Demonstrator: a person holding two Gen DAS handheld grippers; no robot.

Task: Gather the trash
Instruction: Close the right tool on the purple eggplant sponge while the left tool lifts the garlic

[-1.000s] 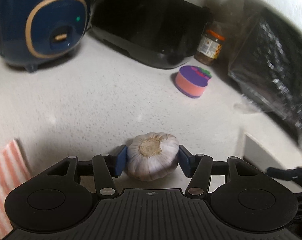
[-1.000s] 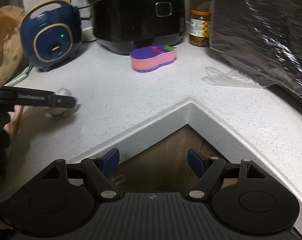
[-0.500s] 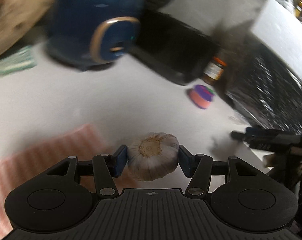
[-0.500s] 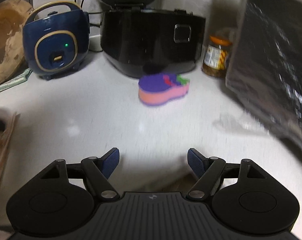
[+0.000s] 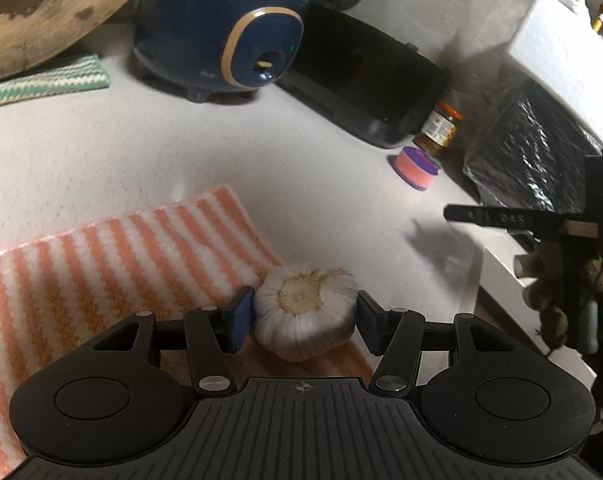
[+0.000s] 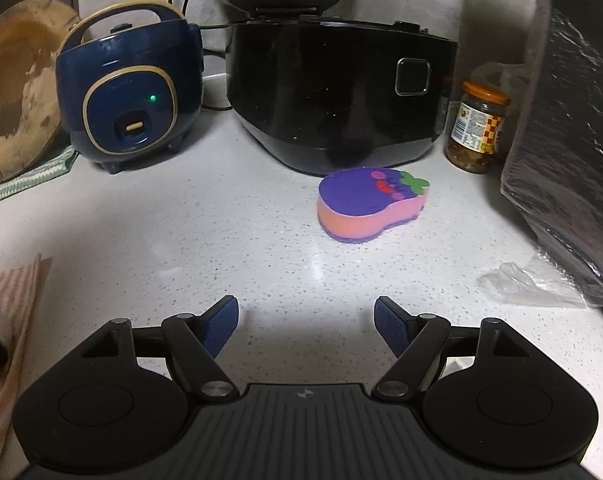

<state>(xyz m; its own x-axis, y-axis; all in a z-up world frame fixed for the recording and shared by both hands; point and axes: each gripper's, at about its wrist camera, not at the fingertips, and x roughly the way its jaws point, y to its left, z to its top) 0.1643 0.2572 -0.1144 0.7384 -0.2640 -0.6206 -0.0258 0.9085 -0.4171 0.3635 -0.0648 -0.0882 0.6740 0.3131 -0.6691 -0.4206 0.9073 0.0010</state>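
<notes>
A speckled white counter (image 6: 229, 240) carries a blue cooker (image 6: 129, 108), a black cooker (image 6: 333, 92), a jar (image 6: 477, 128) and a purple sponge (image 6: 365, 208). The left gripper (image 5: 303, 314) clamps a garlic bulb (image 5: 305, 312) between its blue pads, above the corner of a striped cloth (image 5: 101, 272). The right gripper (image 6: 305, 324) hangs wide open and empty over bare counter. A crumpled plastic scrap (image 6: 521, 280) lies at its right, beside a foil-wrapped box (image 6: 573, 160).

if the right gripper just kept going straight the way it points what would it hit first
Probably the bare white countertop just ahead of the open right gripper, since it tilts downward. Nothing sits between its fingers. The purple and pink sponge lies farther along, slightly right of the line; depth is hard to judge.
</notes>
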